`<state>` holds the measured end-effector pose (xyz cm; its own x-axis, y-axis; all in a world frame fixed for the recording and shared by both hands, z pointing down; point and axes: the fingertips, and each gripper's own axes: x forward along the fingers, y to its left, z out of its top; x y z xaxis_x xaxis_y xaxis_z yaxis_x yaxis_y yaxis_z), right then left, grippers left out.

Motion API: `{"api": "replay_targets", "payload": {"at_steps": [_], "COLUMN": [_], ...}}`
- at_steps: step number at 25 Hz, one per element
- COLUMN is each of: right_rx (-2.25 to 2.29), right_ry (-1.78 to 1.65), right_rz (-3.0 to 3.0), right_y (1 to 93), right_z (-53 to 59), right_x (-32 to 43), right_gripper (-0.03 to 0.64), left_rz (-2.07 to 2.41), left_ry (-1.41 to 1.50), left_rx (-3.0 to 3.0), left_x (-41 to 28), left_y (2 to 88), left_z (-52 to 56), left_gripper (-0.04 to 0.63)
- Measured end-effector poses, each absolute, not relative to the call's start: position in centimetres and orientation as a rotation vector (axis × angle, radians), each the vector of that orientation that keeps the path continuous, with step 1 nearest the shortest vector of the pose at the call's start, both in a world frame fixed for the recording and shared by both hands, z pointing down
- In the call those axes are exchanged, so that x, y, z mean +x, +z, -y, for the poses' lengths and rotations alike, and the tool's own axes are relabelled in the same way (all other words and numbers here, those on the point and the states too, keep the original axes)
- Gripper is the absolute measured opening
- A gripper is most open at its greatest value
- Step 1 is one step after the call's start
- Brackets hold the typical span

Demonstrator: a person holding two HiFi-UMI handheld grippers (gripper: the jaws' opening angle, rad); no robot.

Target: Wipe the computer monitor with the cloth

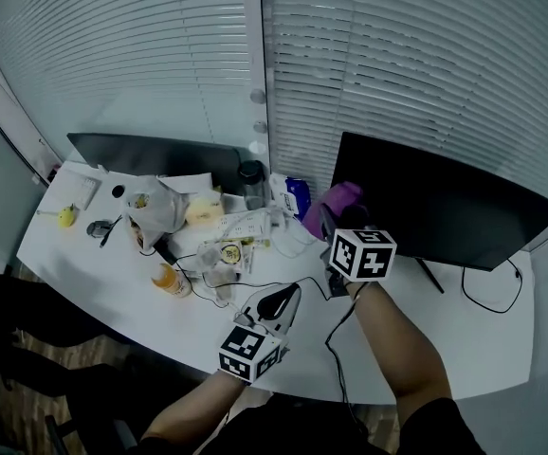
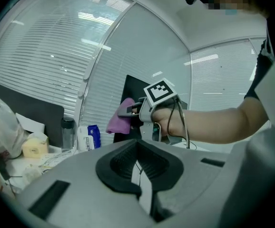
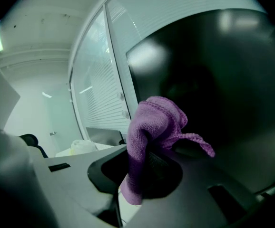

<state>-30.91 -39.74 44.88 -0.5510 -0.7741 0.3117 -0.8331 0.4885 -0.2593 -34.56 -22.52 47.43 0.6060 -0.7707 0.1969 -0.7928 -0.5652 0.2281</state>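
Cloth [image 1: 336, 202], purple, is clenched in your right hand-held gripper [image 3: 144, 161] at the monitor's [image 1: 445, 207] left edge, frame centre. Left hand-held gripper [image 2: 137, 145] closed, empty, above the tabletop [image 1: 464, 339].

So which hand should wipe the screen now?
Right. Its tool grips the cloth close to the monitor; the left tool holds nothing and sits farther back.
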Motion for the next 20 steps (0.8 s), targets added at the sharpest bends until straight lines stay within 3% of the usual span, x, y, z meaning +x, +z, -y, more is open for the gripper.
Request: {"api": "replay_targets", "payload": {"at_steps": [20], "right_rx": [1.399], "right_ry": [0.842], "right_rz": [2.382], "right_y": [61.2], "right_z": [38.6], "right_x": [-29.9], "right_gripper": [0.067], "left_rz": [1.236], "left_ry": [0.216], "left_rx": [2.456], "left_x": [-35.4], "left_y": [52.8], "left_z": [21.4], "left_gripper": [0.006]}}
